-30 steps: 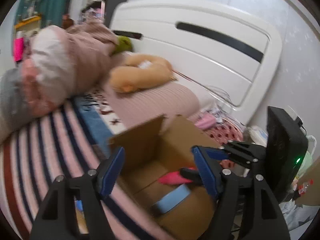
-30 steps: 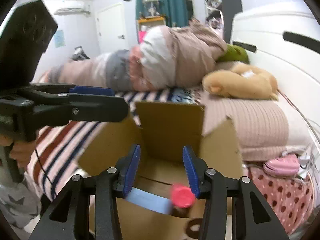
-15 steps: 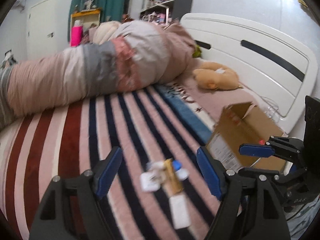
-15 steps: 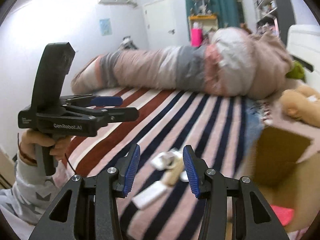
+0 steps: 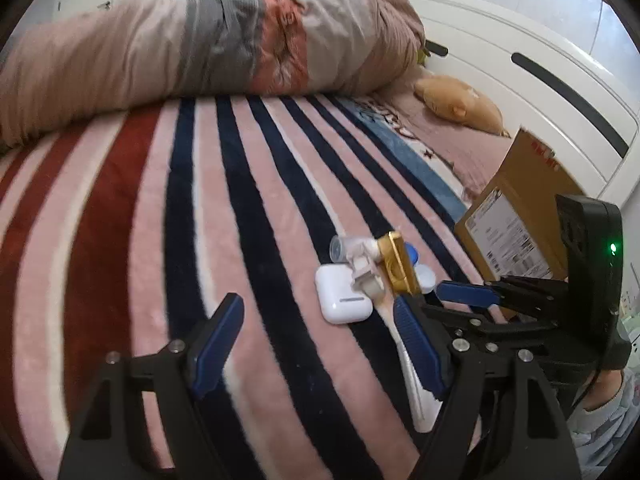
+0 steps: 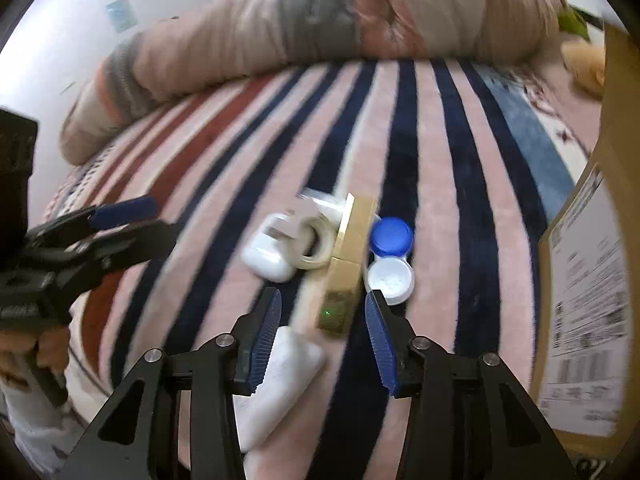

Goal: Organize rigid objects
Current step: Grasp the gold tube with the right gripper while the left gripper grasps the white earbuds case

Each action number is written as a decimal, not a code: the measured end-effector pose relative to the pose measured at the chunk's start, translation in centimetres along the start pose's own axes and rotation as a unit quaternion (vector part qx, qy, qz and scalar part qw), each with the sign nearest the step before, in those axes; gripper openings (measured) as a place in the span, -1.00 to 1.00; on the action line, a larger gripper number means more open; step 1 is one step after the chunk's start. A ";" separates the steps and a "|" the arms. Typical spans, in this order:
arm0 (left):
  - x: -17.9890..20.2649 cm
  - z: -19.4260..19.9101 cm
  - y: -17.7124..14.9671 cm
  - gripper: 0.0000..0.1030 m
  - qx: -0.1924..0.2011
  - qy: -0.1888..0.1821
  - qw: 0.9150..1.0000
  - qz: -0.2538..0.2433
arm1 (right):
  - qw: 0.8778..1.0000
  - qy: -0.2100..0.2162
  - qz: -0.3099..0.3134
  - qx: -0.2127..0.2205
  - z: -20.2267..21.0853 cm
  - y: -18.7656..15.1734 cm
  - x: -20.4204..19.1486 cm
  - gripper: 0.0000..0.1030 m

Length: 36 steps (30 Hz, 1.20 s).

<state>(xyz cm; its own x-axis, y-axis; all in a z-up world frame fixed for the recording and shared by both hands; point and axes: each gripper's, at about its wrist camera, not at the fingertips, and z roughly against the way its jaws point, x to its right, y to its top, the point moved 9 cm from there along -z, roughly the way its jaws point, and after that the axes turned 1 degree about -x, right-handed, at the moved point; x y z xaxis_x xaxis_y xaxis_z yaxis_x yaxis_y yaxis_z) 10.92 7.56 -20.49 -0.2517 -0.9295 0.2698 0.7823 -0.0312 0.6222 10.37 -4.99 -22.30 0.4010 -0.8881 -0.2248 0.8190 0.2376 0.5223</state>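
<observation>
A small pile of rigid objects lies on the striped blanket: a white earbud case (image 5: 342,294) (image 6: 266,258), a gold box (image 5: 400,266) (image 6: 346,264), a blue-and-white contact lens case (image 6: 390,258), a tape roll (image 6: 316,244), a clear small bottle (image 5: 344,246) and a white bar (image 6: 280,372) (image 5: 416,392). My left gripper (image 5: 318,348) is open and empty, just short of the pile. My right gripper (image 6: 322,328) is open and empty, its fingertips on either side of the gold box's near end. A cardboard box (image 5: 516,208) (image 6: 584,288) stands to the right.
A rolled duvet (image 5: 192,40) lies across the far side of the bed. A tan plush toy (image 5: 460,104) rests near the white headboard (image 5: 540,68). The right gripper (image 5: 520,300) shows in the left wrist view, close to the pile.
Both grippers have swung from the cardboard box to the pile on the blanket and come down close to it. Both stay open and empty.
</observation>
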 end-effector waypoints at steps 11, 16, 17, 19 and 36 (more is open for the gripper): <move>1.6 -6.1 -1.0 0.34 -0.036 -0.006 0.999 -0.015 | 0.999 -0.032 0.023 0.000 -1.0 -0.4 0.9 -0.71; 1.7 -6.7 -0.9 -0.17 -0.024 0.014 0.999 -0.019 | 0.997 -0.058 0.043 0.003 0.7 -1.4 1.2 -0.73; 1.8 -6.6 -1.0 -0.22 -0.024 0.008 1.000 -0.017 | 0.997 -0.057 0.045 0.000 0.8 -1.7 1.3 -0.73; 1.5 -6.2 -1.2 -0.22 -0.026 0.011 0.999 -0.020 | 0.997 -0.060 0.048 -0.004 1.0 -2.2 1.2 -0.74; -0.8 -4.7 -2.9 -0.12 -0.029 0.052 0.998 0.005 | 0.997 -0.061 0.041 -0.009 -0.5 -2.7 1.7 -0.72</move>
<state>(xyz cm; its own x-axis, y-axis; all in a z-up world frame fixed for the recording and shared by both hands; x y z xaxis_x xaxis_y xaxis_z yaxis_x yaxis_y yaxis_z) 11.52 6.70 -25.97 -0.1857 -0.9630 0.1953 0.8162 -0.0405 0.5763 9.05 -6.97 -24.48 0.4150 -0.9064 -0.0788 0.7926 0.3176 0.5205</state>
